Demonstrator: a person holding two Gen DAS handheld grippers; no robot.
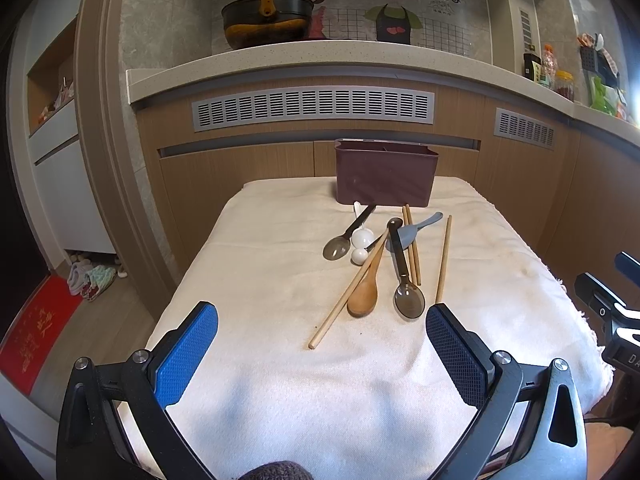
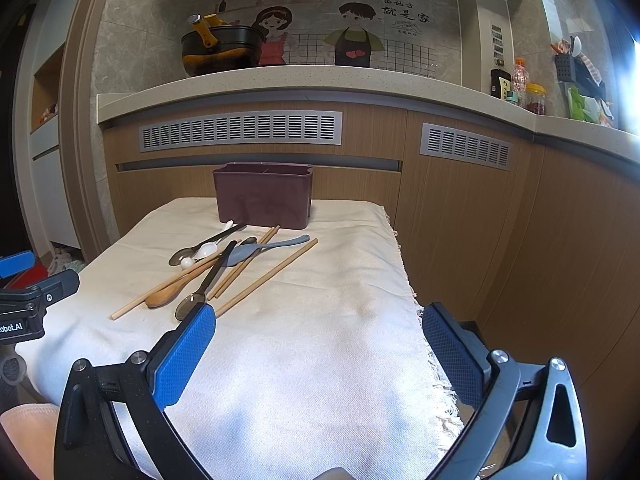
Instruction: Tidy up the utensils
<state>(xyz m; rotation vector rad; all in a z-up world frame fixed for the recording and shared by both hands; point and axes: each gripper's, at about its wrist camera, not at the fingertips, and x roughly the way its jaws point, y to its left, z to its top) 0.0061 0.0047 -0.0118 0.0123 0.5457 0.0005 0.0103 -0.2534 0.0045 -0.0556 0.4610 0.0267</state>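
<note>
We see the left claw (image 1: 322, 334) spread wide with nothing between its blue pads, hovering over the near end of the cloth-covered worktop (image 1: 280, 380). The right claw (image 2: 316, 334) is likewise spread and empty, over the cloth's fringed right edge. Ahead of both, the utensils lie in a loose heap in the middle of the cloth: a wooden spoon (image 1: 363, 296) with its bowl toward us, a dark-handled clear spoon (image 1: 409, 300) just to its right, a second clear spoon (image 1: 338, 249) farther back, a white ceramic spoon (image 1: 362, 238) beside it, and a grey spatula (image 1: 412, 232) lying across the pile. Wooden chopsticks are scattered among them (one long chopstick (image 1: 346, 300) angles toward the left claw, another chopstick (image 1: 443, 260) lies apart at the right, and a chopstick pair (image 1: 412, 246) sits between). Behind the heap, at the far edge of the cloth, stands the maroon utensil holder (image 1: 386, 172), upright.
</note>
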